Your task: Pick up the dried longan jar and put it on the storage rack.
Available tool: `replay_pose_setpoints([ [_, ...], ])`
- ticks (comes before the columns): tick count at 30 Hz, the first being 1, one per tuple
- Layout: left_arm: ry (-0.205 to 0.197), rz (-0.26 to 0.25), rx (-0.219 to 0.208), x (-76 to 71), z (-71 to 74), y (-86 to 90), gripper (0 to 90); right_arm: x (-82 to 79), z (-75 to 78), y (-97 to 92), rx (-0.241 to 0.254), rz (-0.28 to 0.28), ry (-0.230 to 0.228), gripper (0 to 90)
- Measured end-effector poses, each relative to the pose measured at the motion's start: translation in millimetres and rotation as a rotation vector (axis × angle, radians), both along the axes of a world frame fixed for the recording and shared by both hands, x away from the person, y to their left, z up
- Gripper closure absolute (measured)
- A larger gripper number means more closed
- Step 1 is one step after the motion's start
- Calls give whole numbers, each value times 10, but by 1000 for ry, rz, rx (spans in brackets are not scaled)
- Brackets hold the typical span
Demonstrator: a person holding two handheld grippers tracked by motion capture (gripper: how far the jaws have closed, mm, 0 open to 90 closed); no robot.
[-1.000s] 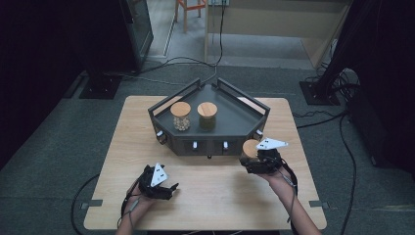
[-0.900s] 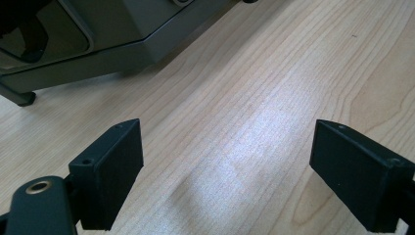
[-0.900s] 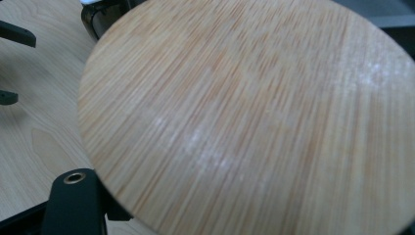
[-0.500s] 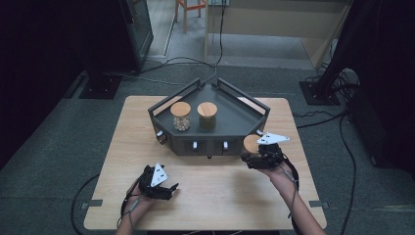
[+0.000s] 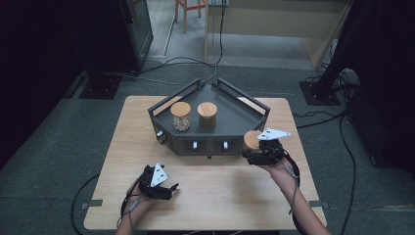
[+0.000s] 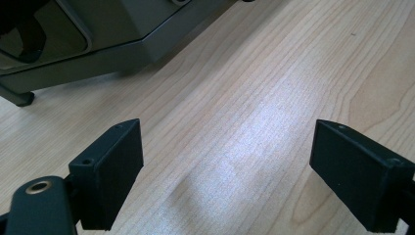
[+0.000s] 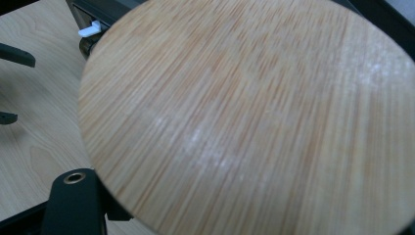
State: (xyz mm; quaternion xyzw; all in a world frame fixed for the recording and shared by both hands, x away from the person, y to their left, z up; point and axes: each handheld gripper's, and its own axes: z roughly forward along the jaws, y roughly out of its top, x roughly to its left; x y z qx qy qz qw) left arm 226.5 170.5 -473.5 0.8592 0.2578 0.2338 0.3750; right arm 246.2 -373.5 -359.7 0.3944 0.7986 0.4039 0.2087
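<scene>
Your right claw point(image 5: 252, 149) grips a third round wooden-lidded jar point(image 5: 251, 139) just beside the right front of the dark angular metal tray point(image 5: 235, 120); lift it clear of the rim and set it beside the two jars inside. Your left claw point(image 5: 169, 188) rests open, empty, on the pale wooden worktop point(image 5: 220, 191).
</scene>
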Motion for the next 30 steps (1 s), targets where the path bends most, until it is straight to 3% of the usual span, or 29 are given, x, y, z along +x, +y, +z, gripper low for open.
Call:
replay_pose_setpoints([
  [6, -2, 2, -1, -3, -1, 3, 124, 33, -2, -52, 51, 6, 19, 254],
  [24, -1, 1, 4, 0, 2, -3, 124, 101, 197, 24, -2, 22, 4, 254],
  [30, -2, 2, 4, 0, 3, 0, 124, 135, 251, 26, 2, 24, 1, 254],
])
